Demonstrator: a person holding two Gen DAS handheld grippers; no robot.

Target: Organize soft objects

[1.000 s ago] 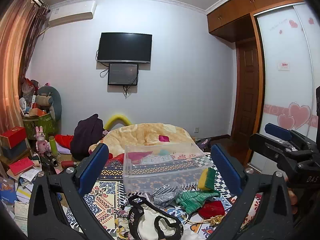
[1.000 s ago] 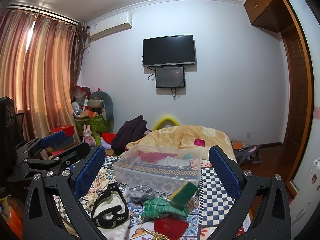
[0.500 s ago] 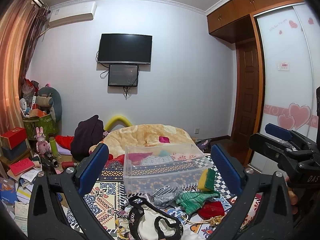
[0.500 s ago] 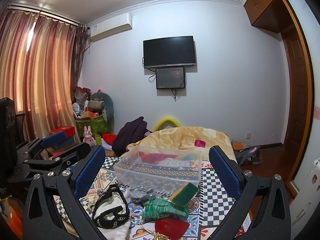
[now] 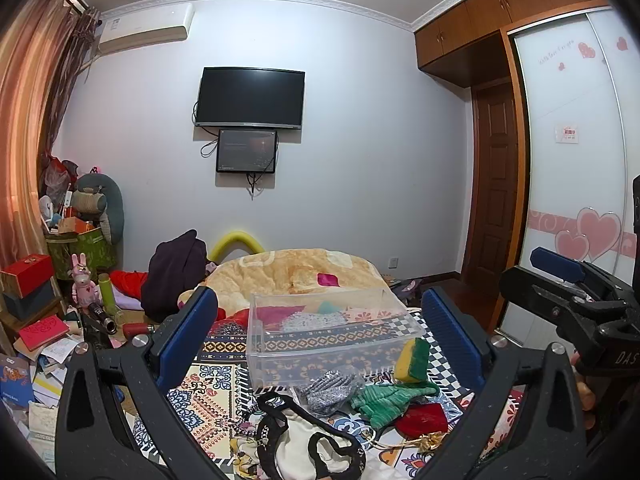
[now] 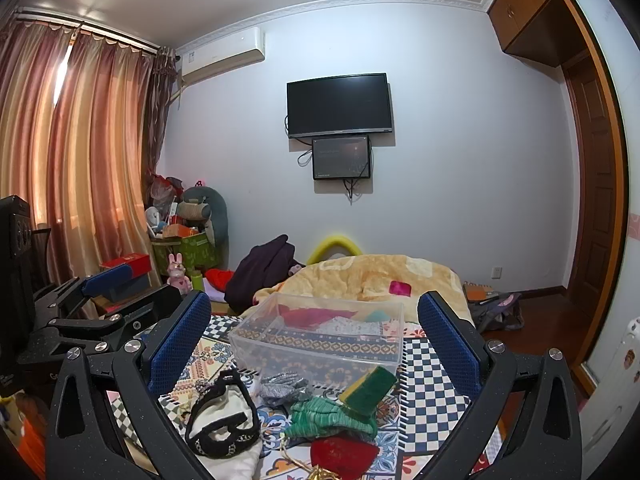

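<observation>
Counted one clear bin [image 5: 332,340], long axis running l-r, on patterned bed cover [image 5: 208,396]; one sponge [image 5: 412,362], one green cloth [image 5: 384,398] (touching) in front. Both grippers [image 5: 320,336] [image 6: 316,340] w/ jaws spread wide, holding nothing.

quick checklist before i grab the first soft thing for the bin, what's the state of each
1. Left gripper open, holding nothing: ok.
2. Right gripper open, holding nothing: ok.
3. Bin upright, no lid: ok.
4. Room in bin: cannot tell; the cloth seen through it may lie behind.
5. Sponge leaning on bin's front wall, over the green cloth: not ok, may tip.
6. Gray cloth lies free: ok.
</observation>
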